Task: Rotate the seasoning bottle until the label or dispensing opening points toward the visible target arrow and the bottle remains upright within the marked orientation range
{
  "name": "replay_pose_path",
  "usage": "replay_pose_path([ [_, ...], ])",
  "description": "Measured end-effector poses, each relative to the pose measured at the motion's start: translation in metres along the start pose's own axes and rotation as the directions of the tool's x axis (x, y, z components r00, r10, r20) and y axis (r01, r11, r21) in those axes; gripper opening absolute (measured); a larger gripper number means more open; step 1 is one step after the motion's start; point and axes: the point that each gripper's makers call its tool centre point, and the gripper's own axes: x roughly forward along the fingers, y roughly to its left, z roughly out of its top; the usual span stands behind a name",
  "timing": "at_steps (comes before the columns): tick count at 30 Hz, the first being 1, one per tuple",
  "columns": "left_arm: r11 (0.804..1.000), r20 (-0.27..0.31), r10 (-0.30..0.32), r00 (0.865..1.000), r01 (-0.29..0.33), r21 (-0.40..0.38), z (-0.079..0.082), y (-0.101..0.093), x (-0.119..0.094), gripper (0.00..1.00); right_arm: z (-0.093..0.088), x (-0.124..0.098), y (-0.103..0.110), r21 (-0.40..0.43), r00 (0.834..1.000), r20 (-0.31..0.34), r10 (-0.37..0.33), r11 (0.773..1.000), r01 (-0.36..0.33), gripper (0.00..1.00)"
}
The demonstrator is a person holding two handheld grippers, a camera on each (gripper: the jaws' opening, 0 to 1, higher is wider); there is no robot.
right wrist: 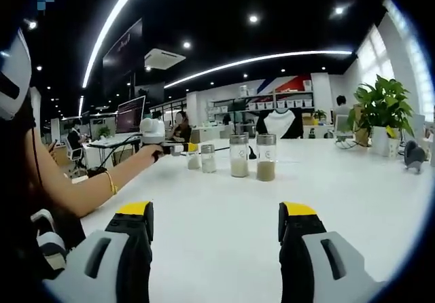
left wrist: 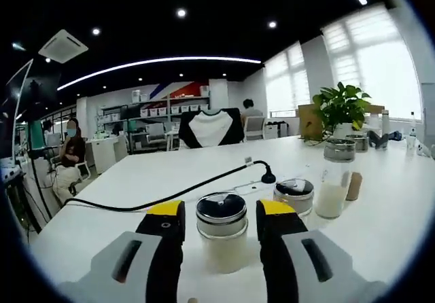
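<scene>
A seasoning bottle with a silver lid and pale contents stands upright on the white table, close in front of me. My left gripper straddles it, with one yellow-tipped jaw on each side and a thin gap showing at both. In the right gripper view the same gripper is held by a hand at the far left of a row of bottles, beside a small one. My right gripper is open over bare table, its jaws wide apart with nothing between them.
A shorter silver-lidded jar, a tall bottle with white contents and a small brown piece stand to the right. A black cable crosses the table. Two tall bottles, a potted plant and a person's arm are also nearby.
</scene>
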Motion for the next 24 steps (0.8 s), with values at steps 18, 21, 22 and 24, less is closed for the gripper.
replay_pose_path([
  [18,0.999,-0.020,0.016,1.000,-0.015,0.030,-0.017,-0.003,0.007,0.41,-0.010,-0.005,-0.013,0.052,0.999,-0.027,-0.048,0.997,0.049,0.72],
  [21,0.999,-0.012,0.001,1.000,-0.002,-0.039,-0.019,-0.008,0.009,0.41,-0.011,-0.003,-0.010,0.053,0.999,-0.028,-0.041,0.998,0.042,0.72],
  [22,0.999,-0.006,0.006,1.000,-0.006,-0.054,-0.020,-0.008,0.010,0.42,-0.011,-0.003,-0.012,0.058,0.998,-0.027,-0.049,0.997,0.051,0.72],
  [24,1.000,-0.030,0.014,0.999,-0.014,-0.016,-0.025,-0.008,0.011,0.42,-0.011,-0.002,-0.015,0.070,0.998,-0.022,-0.060,0.996,0.061,0.72],
])
